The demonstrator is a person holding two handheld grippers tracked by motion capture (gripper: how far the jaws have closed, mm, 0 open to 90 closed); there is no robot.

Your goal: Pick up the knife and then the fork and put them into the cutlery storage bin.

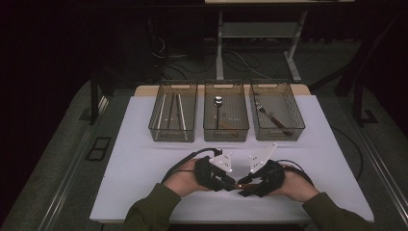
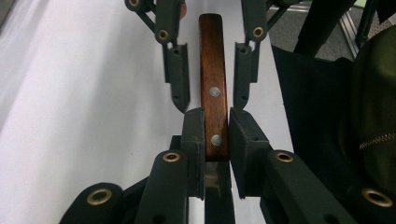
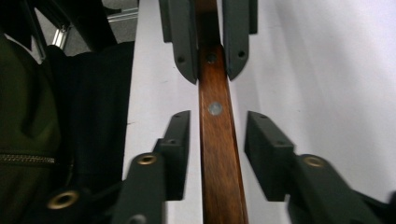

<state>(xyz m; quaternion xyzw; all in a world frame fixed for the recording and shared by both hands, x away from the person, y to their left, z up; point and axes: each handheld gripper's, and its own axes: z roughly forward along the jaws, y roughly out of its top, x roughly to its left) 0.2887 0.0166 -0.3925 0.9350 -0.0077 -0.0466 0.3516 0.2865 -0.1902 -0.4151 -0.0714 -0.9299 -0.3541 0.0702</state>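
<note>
A utensil with a brown wooden handle (image 2: 214,70) and two metal rivets hangs level over the front of the white table (image 1: 144,163). My left gripper (image 2: 217,133) is shut on it, its pads pressing both sides near one rivet. My right gripper (image 3: 222,140) faces it from the opposite end, open, with the handle (image 3: 219,154) running between its jaws and a gap on each side. In the high view the left gripper (image 1: 227,183) and right gripper (image 1: 244,185) meet tip to tip near the table's front edge. The utensil's working end is hidden behind the left jaws.
Three clear bins stand in a row at the back: the left bin (image 1: 155,120) holds long silvery pieces, the middle bin (image 1: 208,120) a spoon (image 1: 218,102), the right bin (image 1: 298,118) a fork (image 1: 269,115). Bare white table lies between bins and hands. Green sleeves enter from below.
</note>
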